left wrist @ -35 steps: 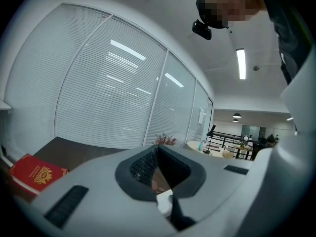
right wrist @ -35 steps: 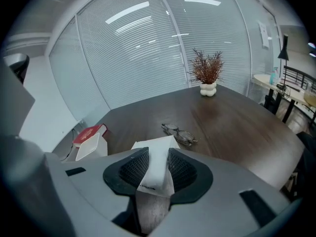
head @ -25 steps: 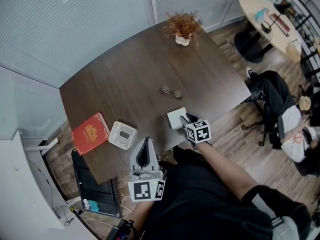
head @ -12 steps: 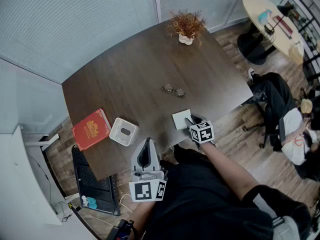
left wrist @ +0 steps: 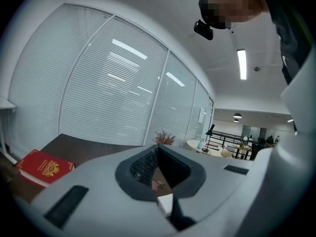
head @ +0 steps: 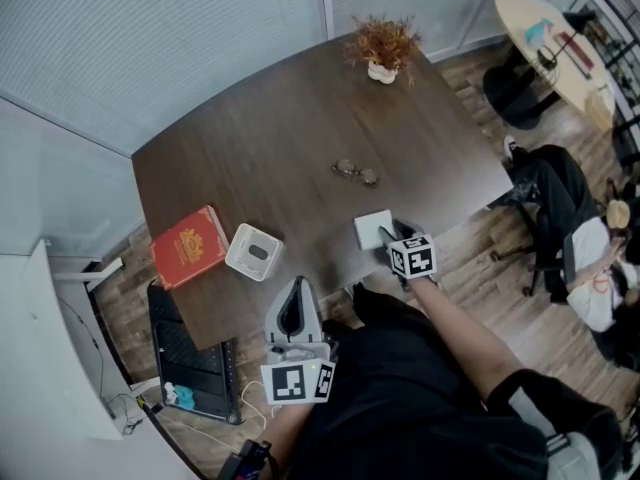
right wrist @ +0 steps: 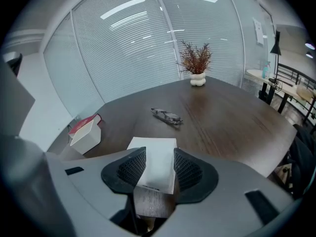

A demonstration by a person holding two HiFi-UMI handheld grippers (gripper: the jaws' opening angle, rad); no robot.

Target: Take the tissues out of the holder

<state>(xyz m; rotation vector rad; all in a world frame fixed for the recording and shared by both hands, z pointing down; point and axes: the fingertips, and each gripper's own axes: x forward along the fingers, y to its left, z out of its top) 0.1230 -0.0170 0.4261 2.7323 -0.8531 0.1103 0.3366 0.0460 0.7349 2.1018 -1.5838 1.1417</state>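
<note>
The white tissue holder stands on the dark table next to a red book; the right gripper view shows the holder at far left. A white tissue pack lies flat near the table's front edge. My right gripper reaches over that edge. Its jaws are opening, and the pads still touch the sides of the tissue pack between them. My left gripper hangs below the table edge near the body, shut and empty.
A pair of glasses lies mid-table and a small potted dry plant stands at the far edge. A chair with a black bag is to the right. A glass wall with blinds runs behind the table.
The head view has drifted a little. The right gripper and the tissue pack keep the same place relative to each other, and the left gripper has not moved.
</note>
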